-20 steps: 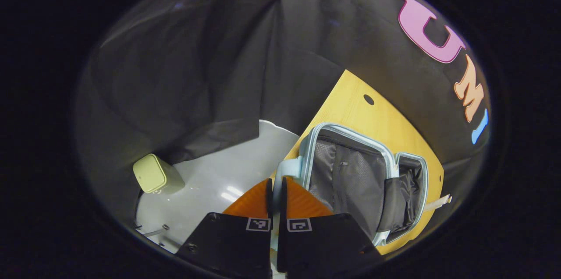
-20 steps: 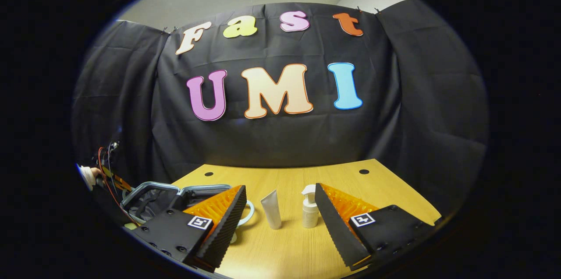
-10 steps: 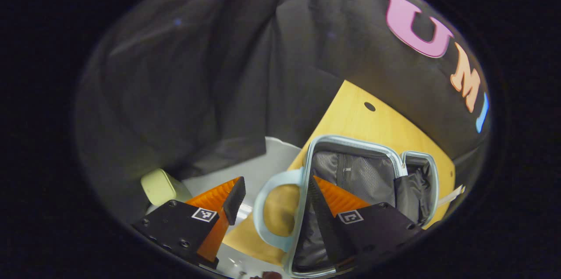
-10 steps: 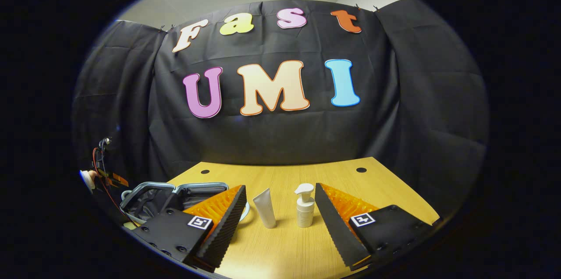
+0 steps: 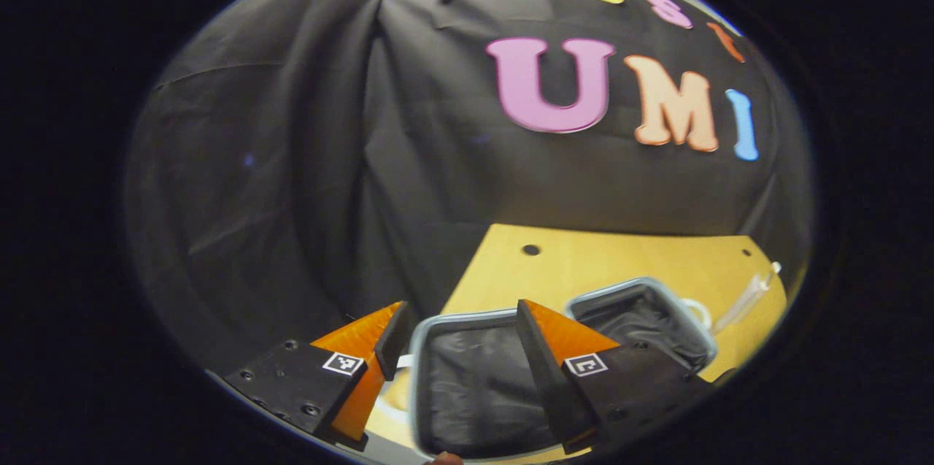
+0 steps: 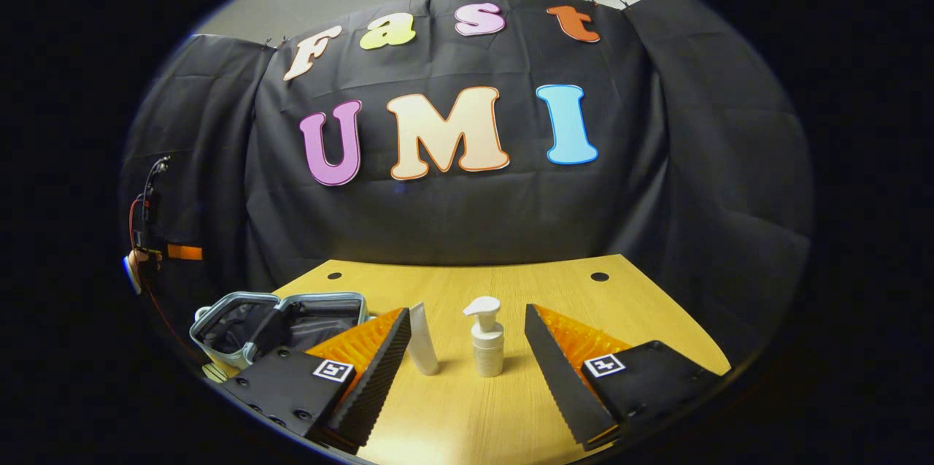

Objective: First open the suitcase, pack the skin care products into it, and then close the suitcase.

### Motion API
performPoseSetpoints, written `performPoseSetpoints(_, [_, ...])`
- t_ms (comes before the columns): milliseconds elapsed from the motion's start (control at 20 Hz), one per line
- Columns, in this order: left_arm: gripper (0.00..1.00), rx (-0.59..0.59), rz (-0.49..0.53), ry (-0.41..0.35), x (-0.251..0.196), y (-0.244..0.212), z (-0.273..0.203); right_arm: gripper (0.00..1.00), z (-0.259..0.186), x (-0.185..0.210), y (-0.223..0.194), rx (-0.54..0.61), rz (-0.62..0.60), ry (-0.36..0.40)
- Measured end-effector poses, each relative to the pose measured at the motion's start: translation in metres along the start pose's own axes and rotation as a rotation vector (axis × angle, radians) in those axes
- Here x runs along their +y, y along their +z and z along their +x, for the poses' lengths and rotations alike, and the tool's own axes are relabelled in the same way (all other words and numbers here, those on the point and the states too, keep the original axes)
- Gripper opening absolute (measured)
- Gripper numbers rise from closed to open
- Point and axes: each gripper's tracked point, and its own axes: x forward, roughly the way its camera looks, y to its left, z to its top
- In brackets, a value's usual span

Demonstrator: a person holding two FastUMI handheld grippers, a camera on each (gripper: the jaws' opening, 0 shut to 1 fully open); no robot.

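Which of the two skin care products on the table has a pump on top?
The pump bottle, standing between the right claw's fingers. The tube to its left is plain and tapered, with no pump.

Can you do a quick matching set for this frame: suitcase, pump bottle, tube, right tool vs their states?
Things:
1. suitcase
2. pump bottle
3. tube
4. right tool

States:
A. open, holding nothing
B. standing on the table, between the right tool's fingers in the right gripper view
C. lying open on the table, lining showing
D. standing by the right tool's left finger, between the suitcase and the pump bottle

Pairs: 1-C, 2-B, 3-D, 4-A
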Motion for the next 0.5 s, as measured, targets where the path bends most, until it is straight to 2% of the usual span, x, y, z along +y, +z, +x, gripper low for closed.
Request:
performPoseSetpoints(200, [0.86,0.021,-0.025,-0.143,-0.11,-0.018,-0.008,0.96,0.025,-0.016,-0.019,0.024,-0.039,0.039])
performPoseSetpoints(500, [0.9,0.047,-0.117,-0.361,-0.281,-0.05,-0.004,0.98,0.076,-0.026,-0.078,0.142,-0.056,0.121])
